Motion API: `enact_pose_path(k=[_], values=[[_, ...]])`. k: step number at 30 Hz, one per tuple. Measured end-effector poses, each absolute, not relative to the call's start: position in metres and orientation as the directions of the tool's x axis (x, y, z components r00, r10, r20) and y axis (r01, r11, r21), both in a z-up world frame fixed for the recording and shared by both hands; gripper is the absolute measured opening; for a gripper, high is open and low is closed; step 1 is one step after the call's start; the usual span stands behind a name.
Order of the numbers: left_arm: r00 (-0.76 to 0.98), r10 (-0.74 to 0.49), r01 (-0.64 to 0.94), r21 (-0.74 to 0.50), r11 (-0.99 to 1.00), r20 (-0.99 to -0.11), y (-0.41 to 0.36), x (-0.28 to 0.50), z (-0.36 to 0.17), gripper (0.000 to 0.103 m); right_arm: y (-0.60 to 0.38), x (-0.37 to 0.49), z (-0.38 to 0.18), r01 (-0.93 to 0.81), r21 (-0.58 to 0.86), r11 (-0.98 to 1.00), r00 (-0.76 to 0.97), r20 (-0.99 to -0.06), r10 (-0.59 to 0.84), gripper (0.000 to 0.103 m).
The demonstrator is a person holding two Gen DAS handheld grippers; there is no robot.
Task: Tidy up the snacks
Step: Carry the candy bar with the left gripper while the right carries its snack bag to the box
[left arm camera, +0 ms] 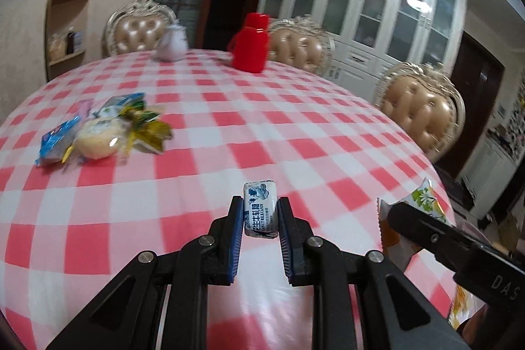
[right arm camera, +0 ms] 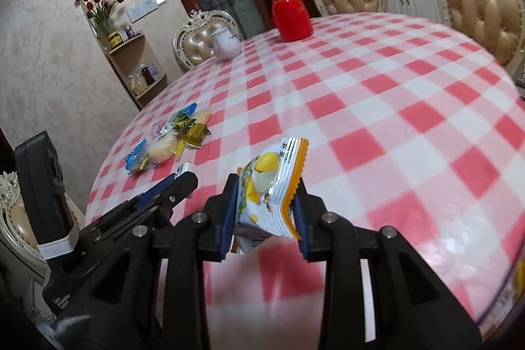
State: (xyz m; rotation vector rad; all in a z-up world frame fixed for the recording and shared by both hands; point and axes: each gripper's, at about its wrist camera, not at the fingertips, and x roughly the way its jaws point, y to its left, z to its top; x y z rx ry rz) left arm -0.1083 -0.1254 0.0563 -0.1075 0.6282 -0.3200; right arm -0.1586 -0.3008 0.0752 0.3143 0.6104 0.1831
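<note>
left wrist view: left gripper point(left arm camera: 260, 212) pinches a small white-and-blue milk candy point(left arm camera: 260, 208) between its blue pads, lifted above the checked tablecloth point(left arm camera: 203, 127). right wrist view: right gripper point(right arm camera: 266, 202) is clamped on a yellow-and-white snack packet point(right arm camera: 274, 186), also off the cloth. landmark = snack pile point(left arm camera: 101, 130): both held items sit well to the near-right of it; the red flask point(left arm camera: 249, 43) stands far behind it. judgement: carry phase, both loads headed to the pile. advice: keep both grips firm, lower each item just beside the pile before letting go, 1 at a time, so the 2 tools do not collide.
</note>
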Motion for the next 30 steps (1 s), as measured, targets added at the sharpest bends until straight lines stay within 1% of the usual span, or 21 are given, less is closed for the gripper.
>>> enact_pose_path(k=[9,18,27,29,30], values=[[0.743,-0.398,0.393,-0.130,0.910,-0.538,-0.178,-0.153,0.066,0.022,-0.348,-0.218,0.091,-0.020,0.291,0.957,0.843,-0.510,0.172,0.035],[0.701,-0.463,0.499,-0.091,0.862,-0.542,-0.227,-0.184,0.066,0.022,-0.407,-0.251,0.081,0.085,0.284,0.955,0.845,-0.528,0.082,0.035],[0.597,-0.566,0.664,-0.046,0.746,-0.569,-0.297,-0.219,0.061,0.022,-0.476,-0.276,0.075,0.252,0.197,0.948,0.807,-0.583,-0.093,0.035],[0.541,-0.601,0.712,-0.060,0.699,-0.588,-0.317,-0.227,0.060,0.022,-0.485,-0.280,0.076,0.277,0.156,0.948,0.793,-0.595,-0.134,0.035],[0.500,-0.626,0.741,-0.079,0.667,-0.598,-0.327,-0.231,0.060,0.022,-0.492,-0.282,0.076,0.303,0.117,0.946,0.781,-0.599,-0.176,0.035]])
